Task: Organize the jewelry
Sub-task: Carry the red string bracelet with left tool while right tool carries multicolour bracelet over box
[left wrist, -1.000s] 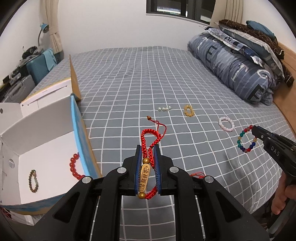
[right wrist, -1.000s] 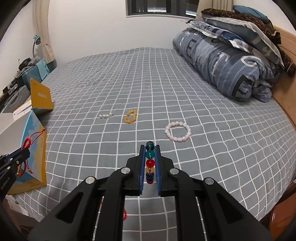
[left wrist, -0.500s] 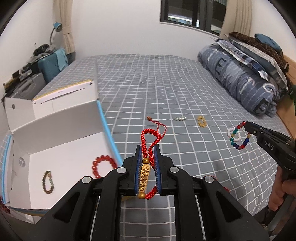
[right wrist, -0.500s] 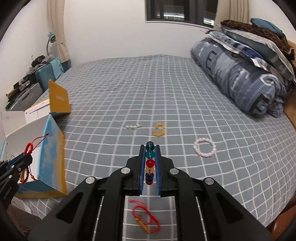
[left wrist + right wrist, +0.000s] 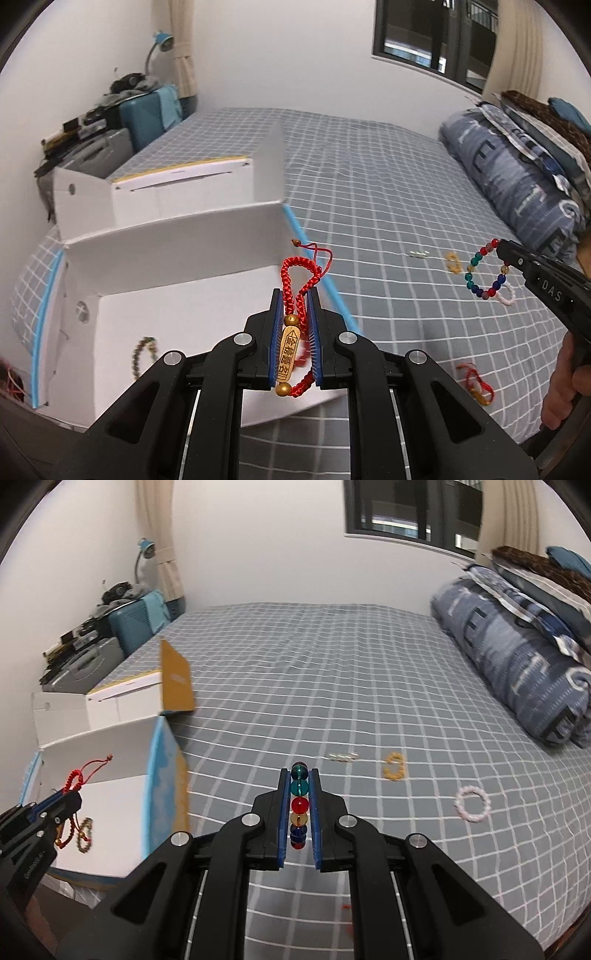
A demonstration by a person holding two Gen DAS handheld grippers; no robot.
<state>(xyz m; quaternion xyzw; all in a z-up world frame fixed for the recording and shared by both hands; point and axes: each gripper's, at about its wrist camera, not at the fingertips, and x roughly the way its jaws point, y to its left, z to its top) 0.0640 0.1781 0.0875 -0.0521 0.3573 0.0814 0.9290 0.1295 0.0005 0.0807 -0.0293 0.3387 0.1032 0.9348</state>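
My left gripper (image 5: 294,295) is shut on a red cord bracelet with a gold tag (image 5: 290,347) and holds it above the open white box (image 5: 177,295). It shows at the left of the right wrist view (image 5: 70,794). A dark bead bracelet (image 5: 142,356) lies inside the box. My right gripper (image 5: 299,775) is shut on a multicoloured bead bracelet (image 5: 299,805), held above the bed; that bracelet hangs from its tip in the left wrist view (image 5: 487,269). A pink bracelet (image 5: 472,805), a yellow bracelet (image 5: 394,766) and small pearls (image 5: 341,756) lie on the grey checked bedspread (image 5: 332,686).
Another red cord bracelet (image 5: 476,384) lies on the bed near its front edge. A folded blue quilt and pillows (image 5: 517,657) are piled at the right. The box's flap (image 5: 175,681) stands up behind it. A blue case and clutter (image 5: 110,638) sit past the bed's left side.
My left gripper has swung left with the red cord bracelet, from over the bed to over the box. My right gripper has followed leftward and higher with the multicoloured bracelet.
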